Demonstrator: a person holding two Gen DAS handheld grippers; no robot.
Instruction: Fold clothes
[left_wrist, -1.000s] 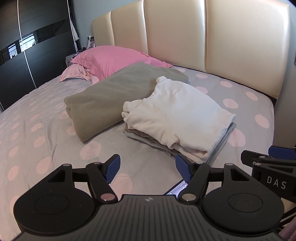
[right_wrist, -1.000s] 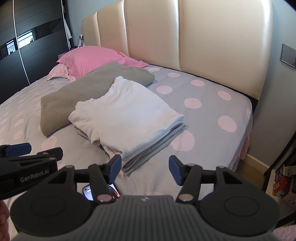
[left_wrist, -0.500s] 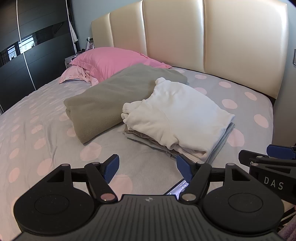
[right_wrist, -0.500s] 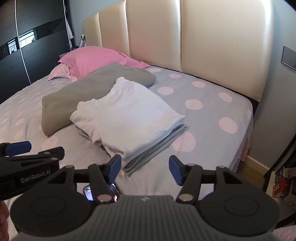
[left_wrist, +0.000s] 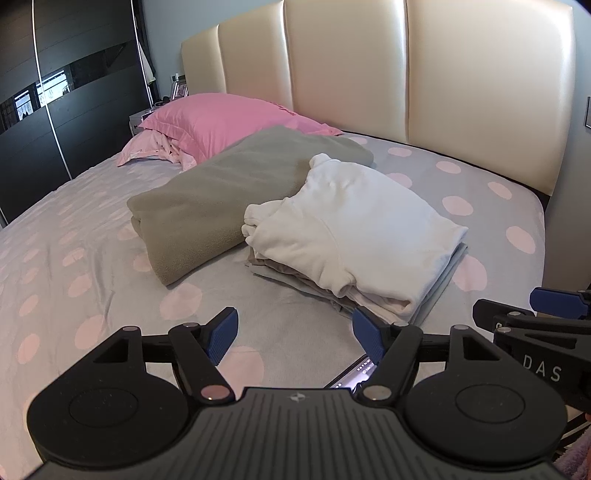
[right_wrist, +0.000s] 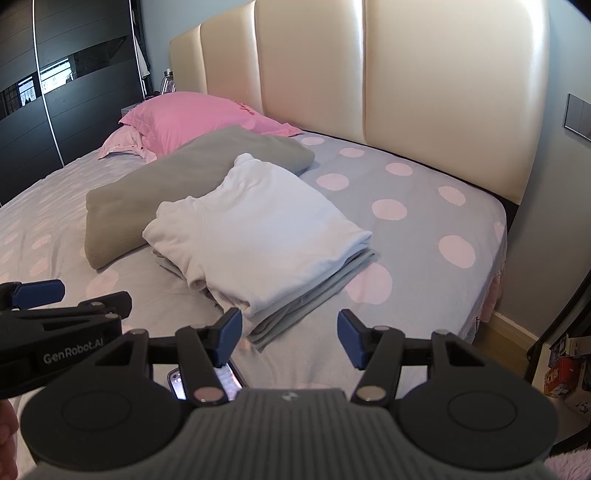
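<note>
A folded white sweatshirt (left_wrist: 354, 229) lies on top of a small stack of folded grey and beige clothes (left_wrist: 436, 291) on the bed. It also shows in the right wrist view (right_wrist: 258, 229). My left gripper (left_wrist: 293, 334) is open and empty, held above the bed in front of the stack. My right gripper (right_wrist: 290, 338) is open and empty, just right of it, near the stack's front corner. Each gripper shows at the edge of the other's view.
A folded olive blanket (left_wrist: 221, 195) lies left of the stack, with pink pillows (left_wrist: 221, 122) behind it. A phone (right_wrist: 221, 384) lies on the dotted bedsheet (left_wrist: 92, 258) under the grippers. The cream headboard (left_wrist: 406, 81) stands behind. The bed's right edge (right_wrist: 495, 258) drops to the floor.
Both grippers have drawn back and up very slightly; the clothes have not moved. Both stay open.
</note>
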